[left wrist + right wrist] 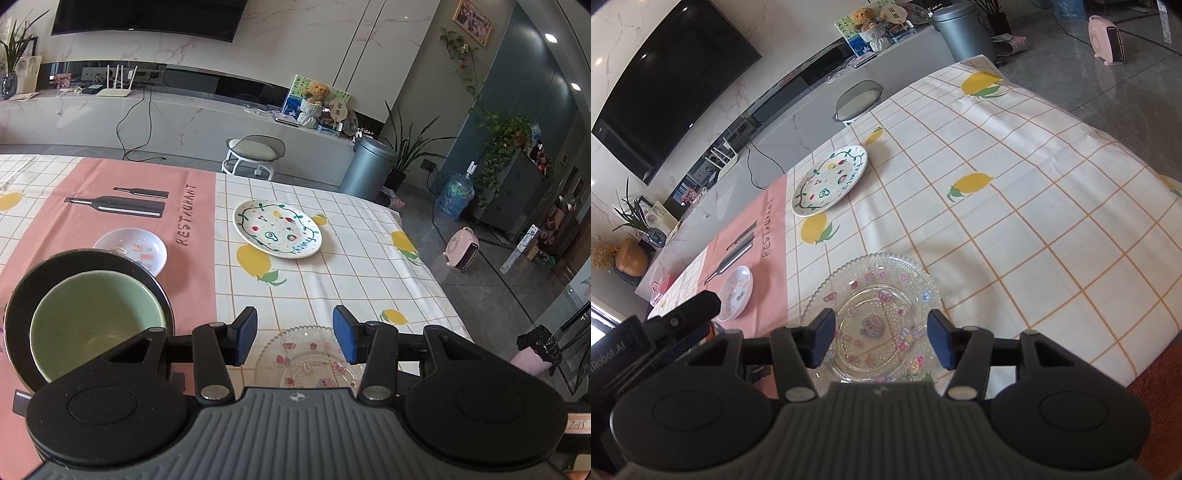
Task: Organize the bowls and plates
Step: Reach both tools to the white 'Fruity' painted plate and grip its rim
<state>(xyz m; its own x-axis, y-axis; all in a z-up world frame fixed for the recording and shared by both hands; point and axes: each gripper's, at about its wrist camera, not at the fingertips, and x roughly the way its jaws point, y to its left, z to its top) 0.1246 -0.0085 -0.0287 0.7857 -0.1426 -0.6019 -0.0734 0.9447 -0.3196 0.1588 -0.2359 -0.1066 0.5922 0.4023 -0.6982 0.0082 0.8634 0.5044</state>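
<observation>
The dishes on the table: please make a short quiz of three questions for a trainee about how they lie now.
1. True or false: the green bowl sits inside the black bowl.
2. Which dish lies nearest below the right gripper? A) the clear glass plate B) the painted white plate C) the small white dish
3. Fill in: the small white dish lies on the ____ part of the tablecloth.

Key:
1. True.
2. A; the open jaws hold nothing.
3. Pink.
</observation>
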